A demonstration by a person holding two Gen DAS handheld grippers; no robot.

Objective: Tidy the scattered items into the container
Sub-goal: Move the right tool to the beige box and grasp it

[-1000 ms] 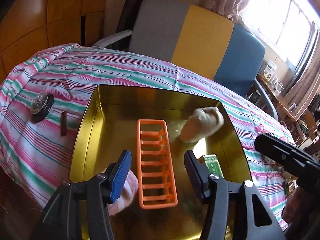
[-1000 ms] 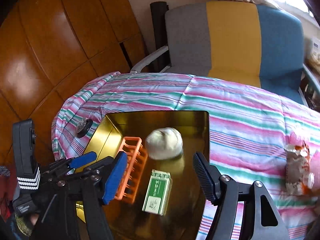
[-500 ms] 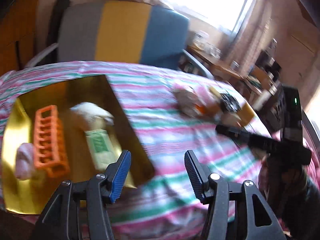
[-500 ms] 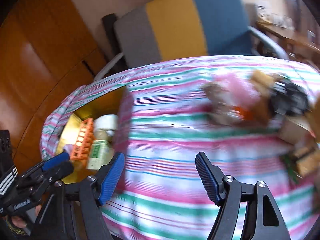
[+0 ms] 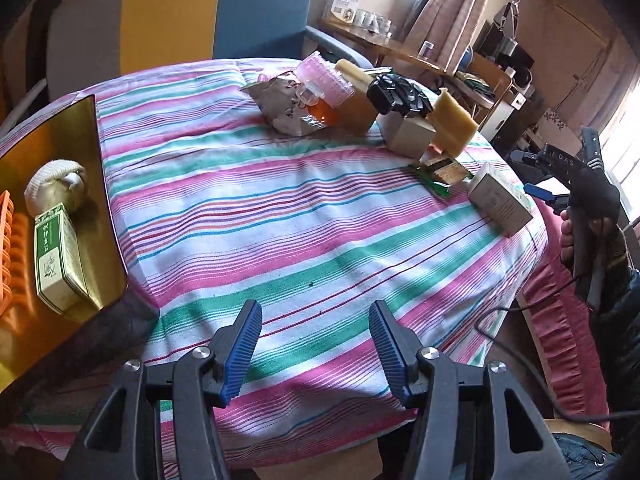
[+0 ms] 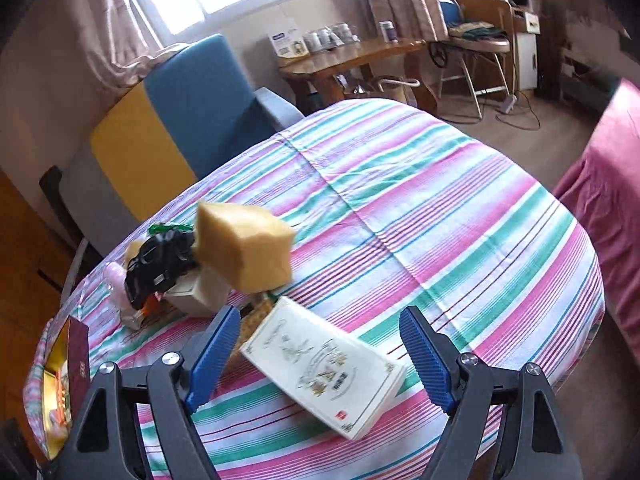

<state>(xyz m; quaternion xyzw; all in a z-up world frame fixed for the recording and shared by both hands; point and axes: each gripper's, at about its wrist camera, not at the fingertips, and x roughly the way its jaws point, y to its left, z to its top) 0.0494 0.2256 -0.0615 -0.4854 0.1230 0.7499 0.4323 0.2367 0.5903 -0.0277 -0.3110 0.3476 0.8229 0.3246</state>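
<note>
At the far left the gold container (image 5: 96, 168) holds an orange rack (image 5: 10, 256), a green-and-white box (image 5: 56, 256) and a pale ball (image 5: 56, 188). The left hand-held gripper (image 5: 316, 344) hangs narrowly parted and empty over the striped tabletop (image 5: 280, 216). Far right lies the scattered pile: foil bag (image 5: 280, 108), black object (image 5: 400, 94), yellow sponge (image 6: 244, 252). The right hand-held gripper (image 6: 316, 354) is opening wide around a white box (image 6: 324, 364), pads clear.

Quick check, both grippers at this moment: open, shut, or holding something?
Left gripper: open, empty, over the striped cloth.
Right gripper: jaws opening, holding nothing; the white box lies between them, untouched.
</note>
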